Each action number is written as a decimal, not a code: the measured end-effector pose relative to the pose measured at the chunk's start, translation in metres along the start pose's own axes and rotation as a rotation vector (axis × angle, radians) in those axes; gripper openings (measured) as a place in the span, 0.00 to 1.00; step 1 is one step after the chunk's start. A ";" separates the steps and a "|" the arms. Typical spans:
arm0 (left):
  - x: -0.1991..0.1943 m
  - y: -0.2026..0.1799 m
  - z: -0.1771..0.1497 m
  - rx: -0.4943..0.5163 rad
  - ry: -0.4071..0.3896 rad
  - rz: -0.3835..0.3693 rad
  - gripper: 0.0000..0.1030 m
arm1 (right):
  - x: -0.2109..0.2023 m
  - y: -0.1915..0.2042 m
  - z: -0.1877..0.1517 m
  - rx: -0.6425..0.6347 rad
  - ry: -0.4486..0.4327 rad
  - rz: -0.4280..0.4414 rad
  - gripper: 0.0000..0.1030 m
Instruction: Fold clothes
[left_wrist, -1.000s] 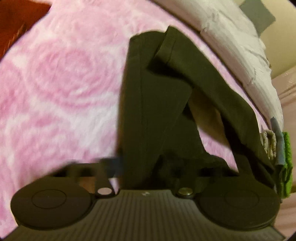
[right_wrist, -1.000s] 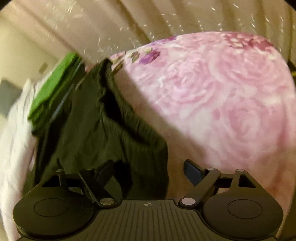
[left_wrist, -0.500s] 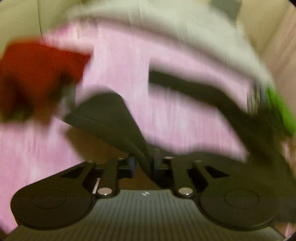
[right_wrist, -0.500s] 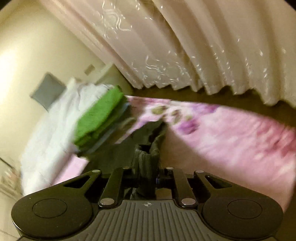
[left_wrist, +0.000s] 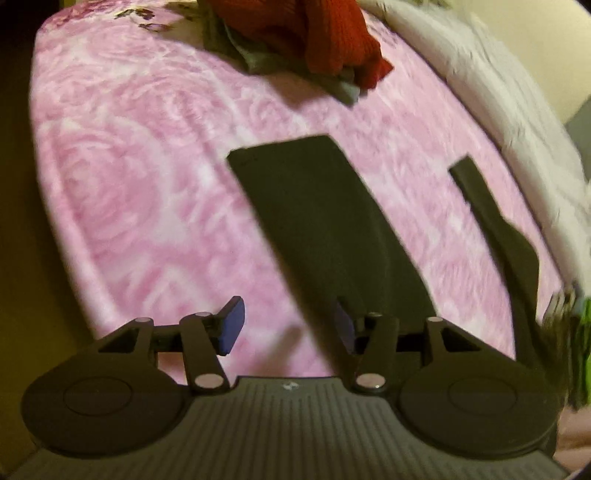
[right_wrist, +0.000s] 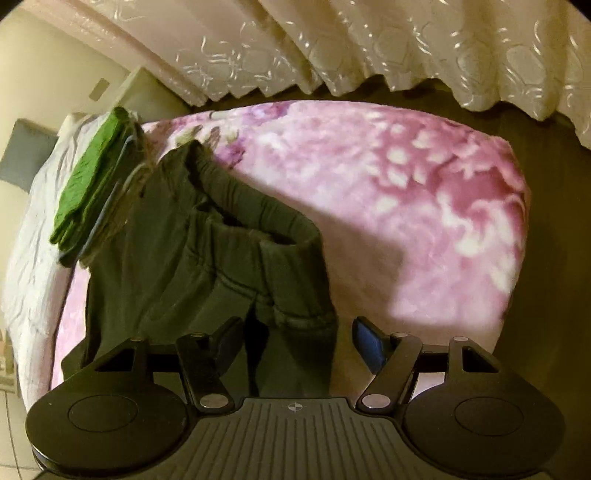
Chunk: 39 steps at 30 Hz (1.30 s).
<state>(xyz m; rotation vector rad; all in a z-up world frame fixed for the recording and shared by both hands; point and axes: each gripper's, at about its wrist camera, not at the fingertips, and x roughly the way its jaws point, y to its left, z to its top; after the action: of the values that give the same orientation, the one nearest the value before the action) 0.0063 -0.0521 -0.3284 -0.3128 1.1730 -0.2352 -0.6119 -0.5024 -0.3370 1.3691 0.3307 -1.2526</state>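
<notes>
Dark trousers (right_wrist: 207, 258) lie flat (waistband nearest) under both spread-wide grippers, left (left_wrist: 288, 325) and right (right_wrist: 299, 339).

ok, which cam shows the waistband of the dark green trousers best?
Right wrist: the dark green trousers lie with the elasticated waistband open toward the camera. Left wrist shows only the legs on the pink floral blanket.
</notes>
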 end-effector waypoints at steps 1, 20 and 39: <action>0.007 0.000 0.004 -0.015 -0.011 -0.009 0.47 | -0.002 0.000 -0.001 0.002 -0.005 0.007 0.67; -0.011 0.000 -0.020 0.365 -0.052 0.247 0.24 | -0.032 0.003 0.013 -0.121 0.047 -0.127 0.30; 0.144 -0.269 -0.013 1.523 -0.317 -0.006 0.43 | -0.004 0.100 0.019 -0.115 -0.146 -0.204 0.75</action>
<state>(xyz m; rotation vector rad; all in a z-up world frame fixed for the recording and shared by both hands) 0.0426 -0.3533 -0.3606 0.9536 0.4336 -0.9530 -0.5421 -0.5432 -0.2744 1.1606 0.4422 -1.4706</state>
